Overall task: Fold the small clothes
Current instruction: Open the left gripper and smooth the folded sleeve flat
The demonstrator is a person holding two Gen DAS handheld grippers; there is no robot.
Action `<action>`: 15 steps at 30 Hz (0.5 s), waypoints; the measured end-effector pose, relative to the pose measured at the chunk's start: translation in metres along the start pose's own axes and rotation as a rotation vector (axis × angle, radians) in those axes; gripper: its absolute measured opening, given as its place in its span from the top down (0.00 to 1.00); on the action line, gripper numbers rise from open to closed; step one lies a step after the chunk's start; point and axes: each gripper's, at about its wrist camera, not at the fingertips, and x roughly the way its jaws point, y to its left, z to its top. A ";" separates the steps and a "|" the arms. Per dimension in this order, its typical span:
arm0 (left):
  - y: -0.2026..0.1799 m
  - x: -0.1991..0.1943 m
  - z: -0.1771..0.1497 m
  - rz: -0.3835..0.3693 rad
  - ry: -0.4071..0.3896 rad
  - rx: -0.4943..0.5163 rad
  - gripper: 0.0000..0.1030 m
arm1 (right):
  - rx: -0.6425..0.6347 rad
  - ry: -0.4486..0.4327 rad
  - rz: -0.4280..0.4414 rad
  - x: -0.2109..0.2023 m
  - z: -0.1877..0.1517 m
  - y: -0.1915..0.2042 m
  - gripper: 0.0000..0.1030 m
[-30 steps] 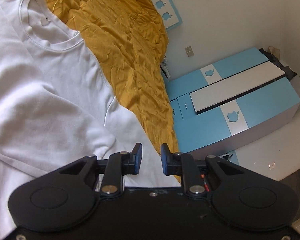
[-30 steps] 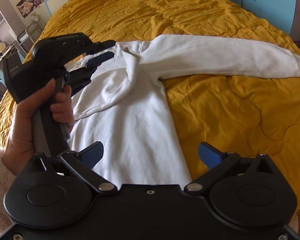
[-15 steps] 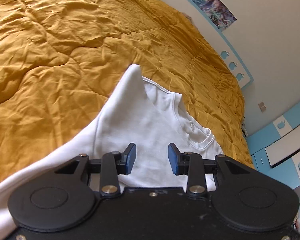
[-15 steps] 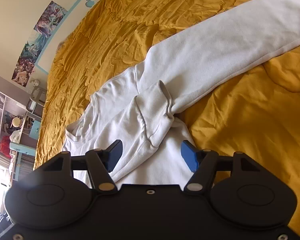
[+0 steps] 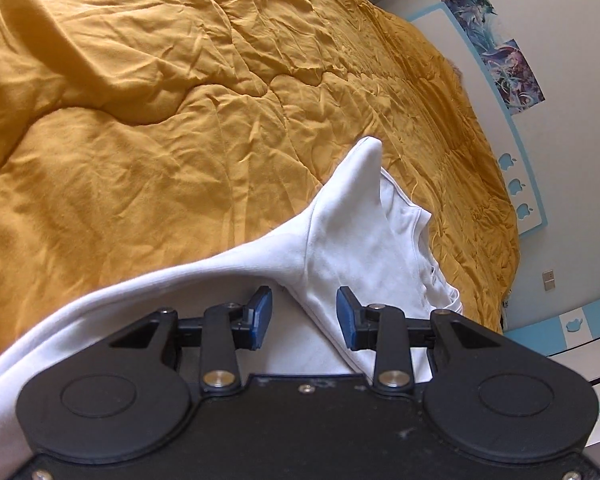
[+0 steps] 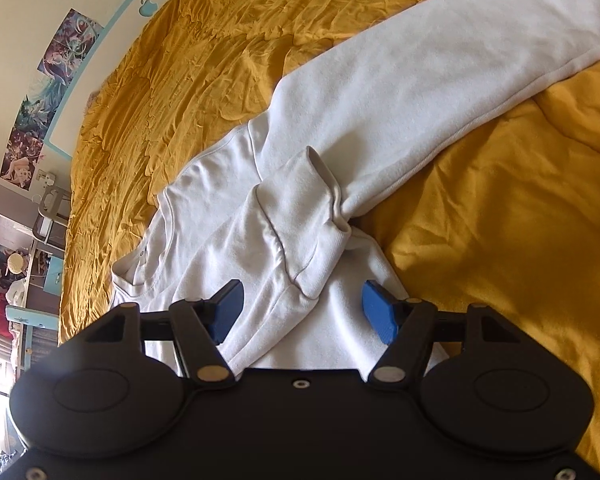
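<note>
Both tools, left [image 5: 304, 312] and right [image 6: 302, 310], agape above the white top [image 6: 380, 92], unheld.

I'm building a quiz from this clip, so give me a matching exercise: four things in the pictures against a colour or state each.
Things:
1. quilt
2. folded sleeve
3. other sleeve
4. gripper pads

Colour or state:
A. blue
B. stretched straight out across the bed
C. mustard yellow, wrinkled
D. laid over the sweatshirt's body, cuff near the armpit

Pairs: 1-C, 2-D, 3-B, 4-A
</note>
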 end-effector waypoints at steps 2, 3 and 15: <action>0.002 0.007 0.002 0.000 -0.018 -0.013 0.66 | -0.002 0.003 -0.002 0.002 0.000 0.000 0.34; 0.002 0.010 0.003 -0.010 -0.024 -0.022 0.66 | 0.000 0.004 -0.004 0.002 0.000 0.000 0.34; 0.003 0.014 0.005 -0.141 -0.131 -0.066 0.96 | 0.041 -0.020 -0.020 0.011 0.005 -0.002 0.34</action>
